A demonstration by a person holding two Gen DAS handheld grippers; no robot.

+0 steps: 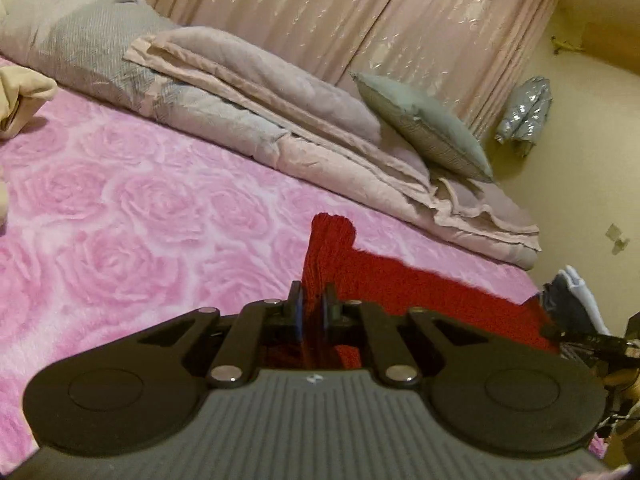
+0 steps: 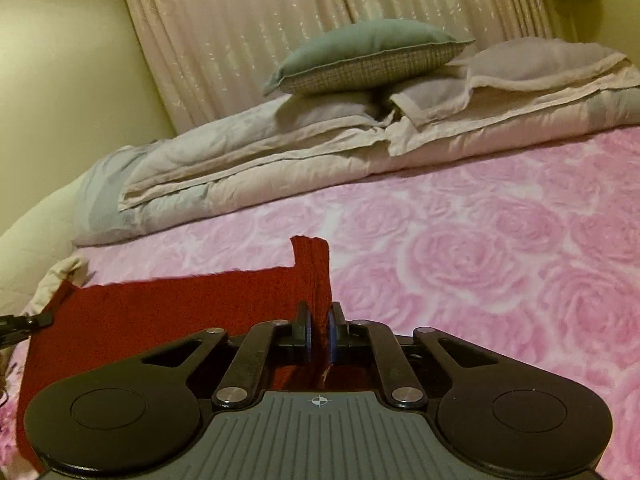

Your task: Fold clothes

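Pinching one corner each, the left gripper (image 1: 313, 300) and the right gripper (image 2: 319, 322) are both clamped on the red knitted garment (image 1: 420, 292), its edge stretched between them just above the near part of the pink rose bedspread (image 1: 140, 208). The rest of the cloth hangs low toward the near edge of the bed. This looks like the start of a fold. Next, I'd judge, both corners must travel together, level and taut, toward the far side, stopping short of the folded quilt (image 2: 280, 160) and grey cushion (image 2: 360, 56).
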